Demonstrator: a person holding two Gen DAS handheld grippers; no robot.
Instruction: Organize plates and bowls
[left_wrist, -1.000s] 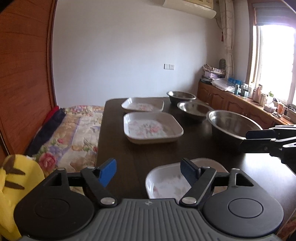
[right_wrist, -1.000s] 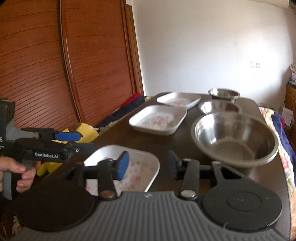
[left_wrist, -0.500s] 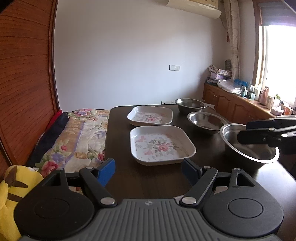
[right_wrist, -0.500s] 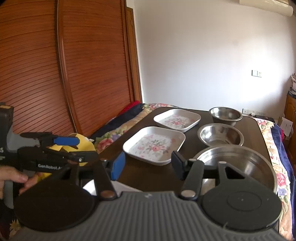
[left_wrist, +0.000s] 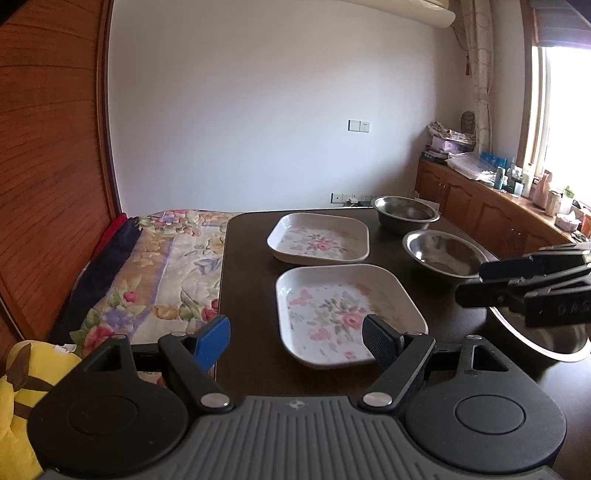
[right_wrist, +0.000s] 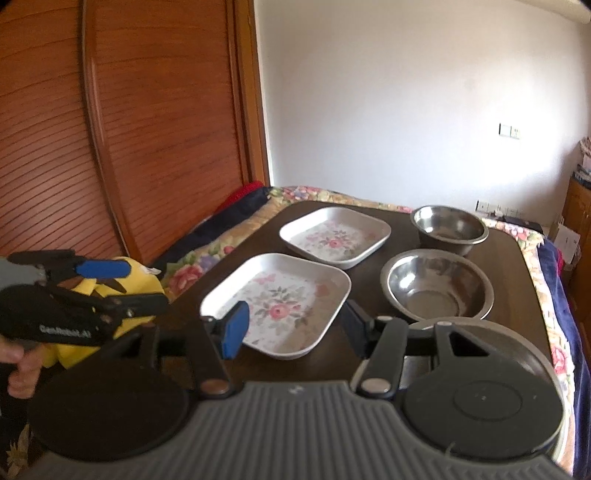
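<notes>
On the dark table (left_wrist: 251, 288), left wrist view: near floral plate (left_wrist: 343, 314) at 12 o'clock of the left gripper (left_wrist: 295, 336), far floral plate (left_wrist: 319, 239) beyond it, same bearing. Jaws stood apart, nothing between the pads; gripper released and hanging short of the near plate's rim. Small steel bowl (left_wrist: 404, 214) at 1 o'clock, middle steel bowl (left_wrist: 443, 253) nearer at 2 o'clock, rim of the large steel bowl (left_wrist: 539, 343) at 3 o'clock, partly hidden by the right gripper's fingers. Flowered bedding (left_wrist: 166, 266) lay at 10 o'clock.

Right wrist view: right gripper (right_wrist: 293, 328) released, jaws parted and empty, near plate (right_wrist: 280, 295) showing between them on the table. Far plate (right_wrist: 334, 236) at 12 o'clock, middle bowl (right_wrist: 437, 284) at 1 o'clock, small bowl (right_wrist: 448, 227) beyond, large bowl (right_wrist: 491, 332) mostly behind the gripper body. Left gripper (right_wrist: 122, 288) at 9 o'clock, held by a hand (right_wrist: 20, 373).

Judgement: nothing stacked or nested yet; every piece sat apart. Whole sorting appeared left to do.
</notes>
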